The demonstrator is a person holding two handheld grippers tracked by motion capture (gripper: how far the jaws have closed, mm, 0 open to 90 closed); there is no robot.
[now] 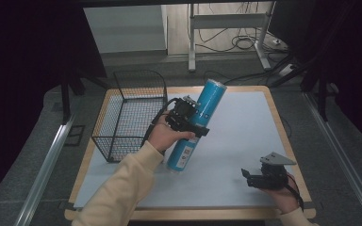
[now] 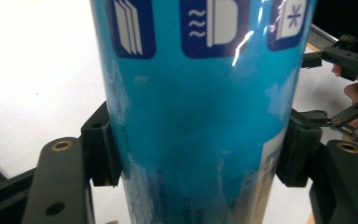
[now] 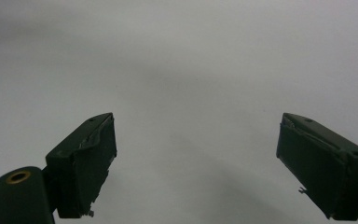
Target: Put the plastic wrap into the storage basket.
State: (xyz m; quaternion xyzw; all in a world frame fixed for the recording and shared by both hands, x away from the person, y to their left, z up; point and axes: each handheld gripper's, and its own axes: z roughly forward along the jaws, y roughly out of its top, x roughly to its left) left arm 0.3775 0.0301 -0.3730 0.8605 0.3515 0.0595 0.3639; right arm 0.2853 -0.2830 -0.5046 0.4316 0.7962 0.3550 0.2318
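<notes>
My left gripper (image 1: pixel 190 123) is clamped across the blue tube (image 1: pixel 197 125), one jaw pressing on each side of its round wall about midway along its length. From the left gripper view the tube (image 2: pixel 200 121) sits squarely between the pads, so I judge the hold to be centred.

The tube is over the middle of the bench (image 1: pixel 245 141), just beside the wire basket (image 1: pixel 127 113) that stands at the left edge. It is tilted: its lower end rests on or hangs just above the bench toward the near side, I cannot tell which, and its upper end leans away toward the far edge and a little to the right. Its long axis therefore runs near to far across the bench.

I judge it to be a stiff, glossy, printed canister, probably light for its length, with a smooth wrap that could slip or twist in the jaws. Being long, it will want to pivot around the pads if I swing it, so a grip around the middle of the wall is the right place to take it, not near either end.

My right gripper (image 1: pixel 260 179) rests near the near right corner, its jaws spread wide with nothing between them in the right gripper view (image 3: pixel 196 163).
</notes>
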